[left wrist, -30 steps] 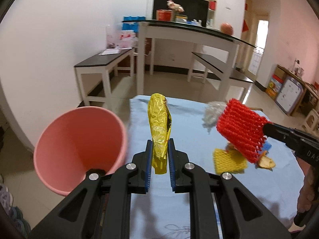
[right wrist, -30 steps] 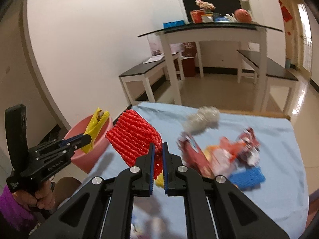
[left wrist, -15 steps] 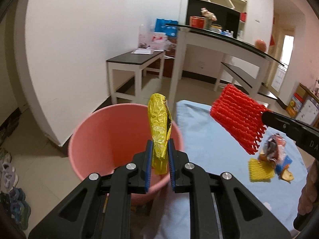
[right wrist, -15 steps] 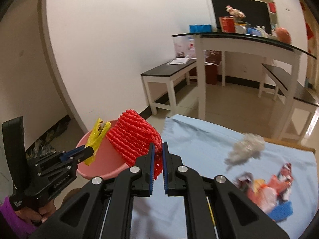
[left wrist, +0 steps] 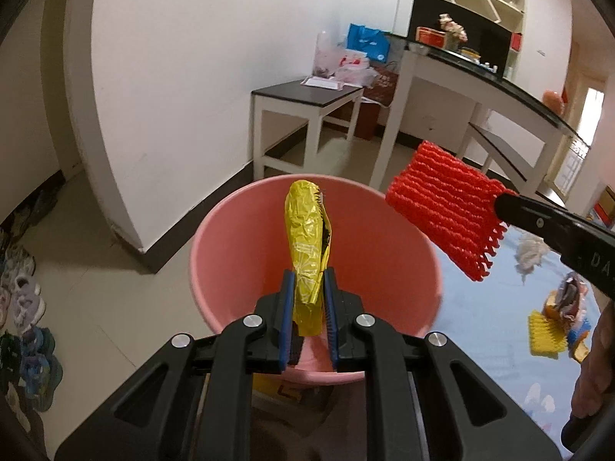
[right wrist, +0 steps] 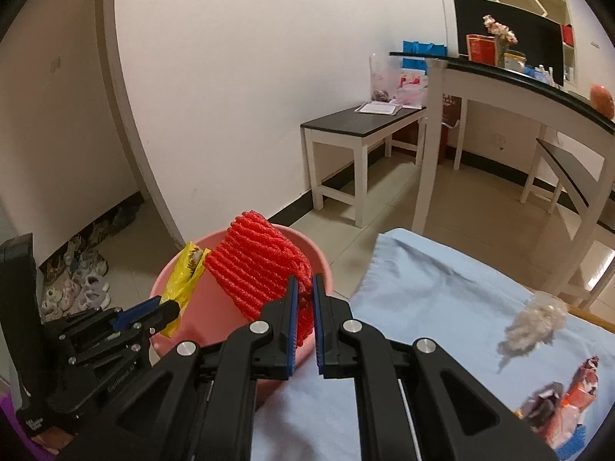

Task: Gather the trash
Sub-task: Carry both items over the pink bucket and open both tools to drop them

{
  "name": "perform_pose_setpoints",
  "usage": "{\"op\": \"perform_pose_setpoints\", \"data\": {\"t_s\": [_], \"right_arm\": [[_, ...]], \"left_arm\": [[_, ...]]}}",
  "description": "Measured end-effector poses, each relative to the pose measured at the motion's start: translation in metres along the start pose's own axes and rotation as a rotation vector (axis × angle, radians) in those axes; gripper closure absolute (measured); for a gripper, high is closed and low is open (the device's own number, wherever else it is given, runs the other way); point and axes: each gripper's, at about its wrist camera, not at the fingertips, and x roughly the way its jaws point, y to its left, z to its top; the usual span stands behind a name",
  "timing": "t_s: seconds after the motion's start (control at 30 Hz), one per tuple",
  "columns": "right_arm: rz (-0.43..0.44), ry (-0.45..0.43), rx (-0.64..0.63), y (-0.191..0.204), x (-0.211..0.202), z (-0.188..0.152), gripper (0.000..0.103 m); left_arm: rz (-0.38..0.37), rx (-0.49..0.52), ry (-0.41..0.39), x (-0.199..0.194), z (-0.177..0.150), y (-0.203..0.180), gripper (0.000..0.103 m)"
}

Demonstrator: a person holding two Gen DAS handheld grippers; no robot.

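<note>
Over the pink bin (left wrist: pixel 269 230), the left gripper (left wrist: pixel 309 292) pinched a yellow wrapper (left wrist: pixel 307 238) by its lower end; it looked light, crinkly and probably slippery. To its right, the right gripper (right wrist: pixel 303 299) clamped one edge of a red foam net (right wrist: pixel 257 265), soft and springy, held above the bin's rim beside the blue-clothed worktop (right wrist: pixel 442 299).

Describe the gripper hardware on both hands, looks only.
Both are matte black plastic with angular cut-out linkage arms and silver round pivot bolts. The left gripper and right gripper each have blue ribbed pads lining the fingers. White lettering marks the bodies; too small to read. A purple sleeve shows below the left one.
</note>
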Motion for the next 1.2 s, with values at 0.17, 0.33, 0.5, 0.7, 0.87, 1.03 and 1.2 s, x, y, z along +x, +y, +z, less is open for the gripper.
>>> {"op": "perform_pose_setpoints", "data": {"t_s": [0.17,0.33,0.5,0.7,0.87,1.03,1.2], "right_arm": [[0.015,0.027,-0.002,0.008,0.023,0.004,0.096],[0.017,0.046,0.003,0.013,0.038,0.000,0.096],[0.013,0.067,0.013,0.014,0.049,-0.002,0.096],[0.009,0.077,0.014,0.014,0.057,-0.003,0.096],[0.014,0.080,0.017,0.014,0.060,-0.004,0.086],[0.029,0.066,0.026,0.013,0.059,-0.006,0.063],[0.036,0.054,0.034,0.012,0.050,-0.007,0.059]], "left_arm": [[0.016,-0.023,0.020,0.010,-0.002,0.013,0.088],[0.027,-0.033,0.032,0.014,-0.004,0.020,0.088],[0.033,-0.049,0.040,0.020,-0.005,0.026,0.088],[0.030,-0.060,0.052,0.024,-0.004,0.028,0.080],[0.009,-0.069,0.035,0.021,-0.004,0.030,0.063],[0.005,-0.070,0.028,0.017,-0.004,0.029,0.063],[-0.006,-0.069,0.026,0.014,-0.004,0.028,0.063]]}}
